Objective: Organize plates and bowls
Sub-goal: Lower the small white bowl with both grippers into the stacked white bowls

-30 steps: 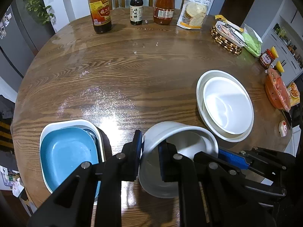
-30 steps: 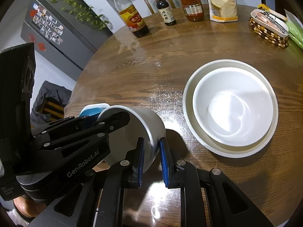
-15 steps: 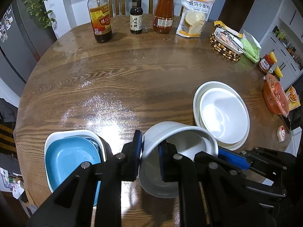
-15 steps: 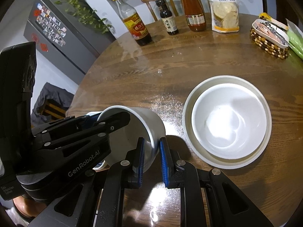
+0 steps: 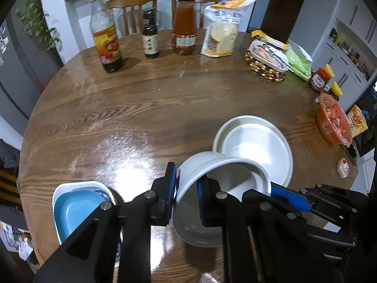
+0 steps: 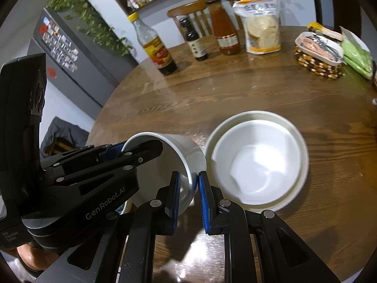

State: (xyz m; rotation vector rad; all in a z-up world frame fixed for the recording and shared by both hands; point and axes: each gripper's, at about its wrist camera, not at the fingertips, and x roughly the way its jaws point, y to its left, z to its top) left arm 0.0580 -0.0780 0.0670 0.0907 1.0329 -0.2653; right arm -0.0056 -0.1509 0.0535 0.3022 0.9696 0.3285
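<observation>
Both grippers hold one deep white bowl (image 5: 212, 202) above the round wooden table (image 5: 165, 99). My left gripper (image 5: 187, 193) is shut on its left rim, one finger outside, one inside. My right gripper (image 6: 189, 186) is shut on the opposite rim; the bowl shows tilted in the right wrist view (image 6: 174, 162). A shallow white bowl (image 6: 261, 165) sits in a white plate (image 6: 299, 188) just right of the held bowl; both also show in the left wrist view (image 5: 254, 146). A blue square dish (image 5: 75, 210) lies in a white square dish (image 5: 59, 188) at the near left edge.
At the far side stand a soy sauce bottle (image 5: 106, 37), a small dark bottle (image 5: 150, 35), a red sauce jar (image 5: 184, 30) and a cracker bag (image 5: 221, 30). A food tray on a beaded mat (image 5: 266, 59), green packet, jars and an orange covered bowl (image 5: 332, 120) line the right edge.
Both grippers have lifted and tilted up together with the deep bowl still held. The bowl has shifted right, and its rim now overlaps the edge of the white plate stack.
</observation>
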